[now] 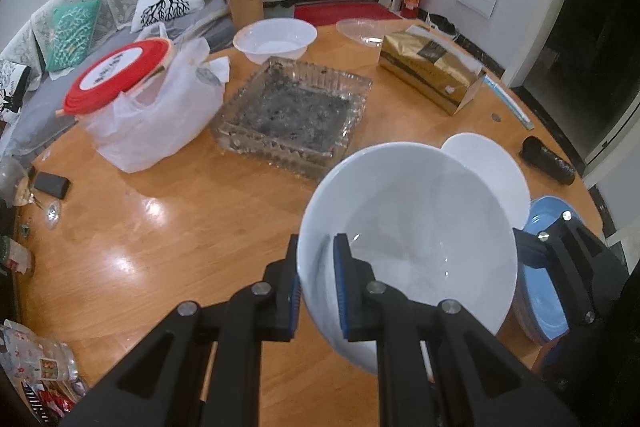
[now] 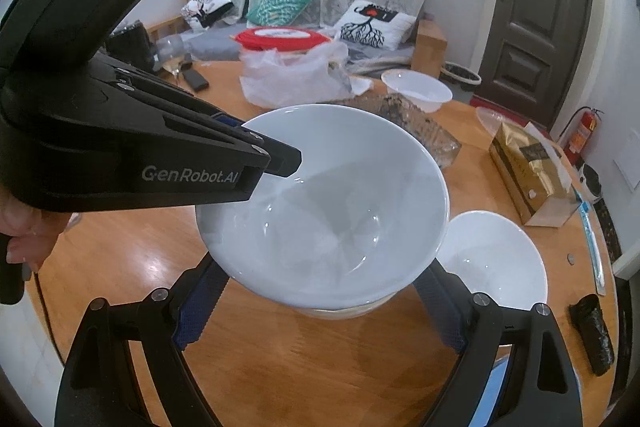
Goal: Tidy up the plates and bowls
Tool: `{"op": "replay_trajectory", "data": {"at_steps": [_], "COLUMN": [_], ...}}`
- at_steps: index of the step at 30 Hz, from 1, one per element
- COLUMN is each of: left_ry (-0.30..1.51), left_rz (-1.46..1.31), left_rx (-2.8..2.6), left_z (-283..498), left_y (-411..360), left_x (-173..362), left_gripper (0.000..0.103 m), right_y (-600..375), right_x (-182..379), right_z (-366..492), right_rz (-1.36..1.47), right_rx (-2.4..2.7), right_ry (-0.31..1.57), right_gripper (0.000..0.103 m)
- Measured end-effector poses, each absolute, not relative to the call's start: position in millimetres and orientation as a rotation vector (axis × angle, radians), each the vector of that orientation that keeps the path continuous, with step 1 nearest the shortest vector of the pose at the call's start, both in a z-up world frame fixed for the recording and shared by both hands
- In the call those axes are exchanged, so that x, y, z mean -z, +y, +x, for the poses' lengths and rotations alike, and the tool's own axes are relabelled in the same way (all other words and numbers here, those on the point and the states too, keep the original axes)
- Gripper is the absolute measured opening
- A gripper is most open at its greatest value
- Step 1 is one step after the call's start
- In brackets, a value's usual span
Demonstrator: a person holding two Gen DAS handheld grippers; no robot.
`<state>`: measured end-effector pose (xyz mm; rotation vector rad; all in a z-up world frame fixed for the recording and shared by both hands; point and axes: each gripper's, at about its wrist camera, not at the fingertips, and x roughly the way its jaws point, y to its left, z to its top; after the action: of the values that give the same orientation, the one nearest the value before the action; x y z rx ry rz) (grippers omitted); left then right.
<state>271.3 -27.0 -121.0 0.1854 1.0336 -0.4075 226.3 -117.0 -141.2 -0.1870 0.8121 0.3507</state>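
Observation:
My left gripper (image 1: 318,287) is shut on the near rim of a large white bowl (image 1: 408,239) and holds it tilted above the wooden table (image 1: 160,247). The same bowl (image 2: 324,207) fills the right wrist view, with the left gripper (image 2: 280,159) clamped on its left rim. My right gripper (image 2: 320,307) is open, its blue-padded fingers (image 2: 200,303) spread under the bowl's base, which hides the fingertips. A second white bowl (image 1: 492,167) (image 2: 496,259) sits on the table just behind. Blue plates (image 1: 540,291) lie stacked at the right, by my right gripper (image 1: 560,255).
A glass tray (image 1: 292,111), a bag with a red-lidded container (image 1: 120,75), a white plastic bowl (image 1: 276,39), a clear dish (image 1: 360,31), a gold box (image 1: 432,71) and a black cylinder (image 1: 548,167) stand on the table. A phone (image 1: 50,185) lies left.

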Motion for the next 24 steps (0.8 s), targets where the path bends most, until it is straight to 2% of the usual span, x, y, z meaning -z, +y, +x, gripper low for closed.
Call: {"op": "replay_trajectory", "data": {"at_steps": [24], "left_ry": [1.106], "left_rz": [0.203], "left_rx": [0.393], "left_z": [286], "left_y": [-33], "left_x": [159], "left_gripper": [0.014], "right_y": [-113], "right_x": [157], "right_z": [237], "right_rz": [-0.247], "right_rx": [-0.361], "right_ry": [0.900], "right_gripper": [0.088]}}
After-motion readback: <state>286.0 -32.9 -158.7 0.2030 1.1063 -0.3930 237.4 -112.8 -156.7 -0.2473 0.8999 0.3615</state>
